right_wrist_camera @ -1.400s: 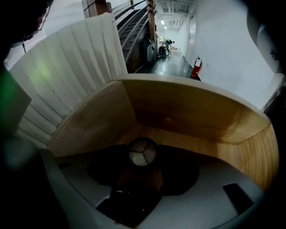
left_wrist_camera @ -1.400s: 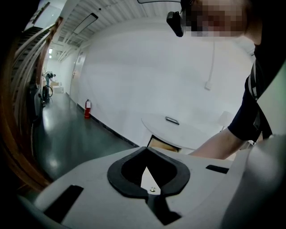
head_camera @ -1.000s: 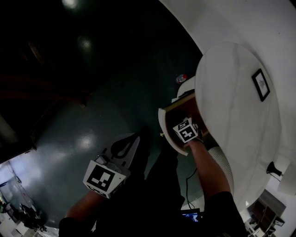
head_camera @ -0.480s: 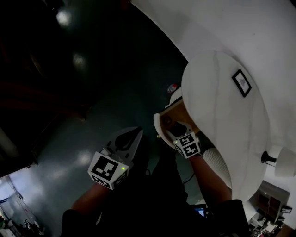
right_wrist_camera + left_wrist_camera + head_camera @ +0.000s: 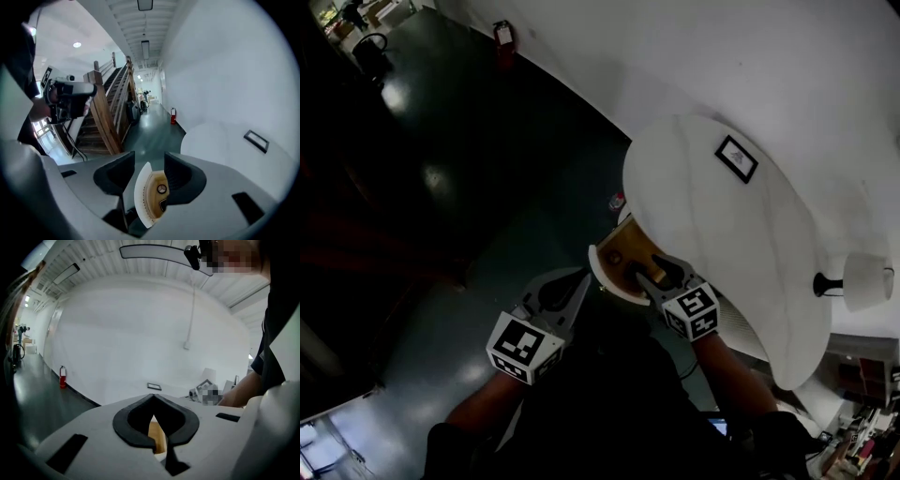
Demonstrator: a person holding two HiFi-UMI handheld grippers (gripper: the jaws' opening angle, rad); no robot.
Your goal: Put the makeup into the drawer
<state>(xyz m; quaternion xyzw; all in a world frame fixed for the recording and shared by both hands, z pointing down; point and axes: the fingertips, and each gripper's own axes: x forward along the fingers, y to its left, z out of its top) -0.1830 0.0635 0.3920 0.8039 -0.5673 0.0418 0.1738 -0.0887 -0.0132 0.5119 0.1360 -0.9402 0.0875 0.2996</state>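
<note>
1. Two claws hover by the open, curved white-fronted drawer with a wood-coloured inside [image 5: 602, 274], which juts out from under the white oval tabletop [image 5: 741, 244]. The makeup, a small round pale-rimmed piece [image 5: 161, 188], lies on the drawer's floor with a dark piece [image 5: 164, 205] just beside it. The placing looks done, and the drawer is not yet shut.
2. Of the two, the left claw [image 5: 153, 398] has its jaws pressed together on nothing and sits off to the left of the drawer front. If it does the pushing, a shove on one end of that curved front would probably skew the drawer and jam it.
3. By contrast, the right claw [image 5: 149, 164] has its jaws wide apart. They have just been closing a little, with nothing between them, and the drawer shows through the gap well below. Dropping back in carelessly could catch a jaw on the front edge or knock the makeup.
4. A hard slam would likely send the round piece rolling or bouncing, since it appears to lie loose.
5. The right forearm [image 5: 727, 370] passes near the tabletop's edge. A wide swing could bump it and shake the white lamp [image 5: 862, 281] or the small black-framed picture [image 5: 737, 158], though both stand well apart from the drawer.
</note>
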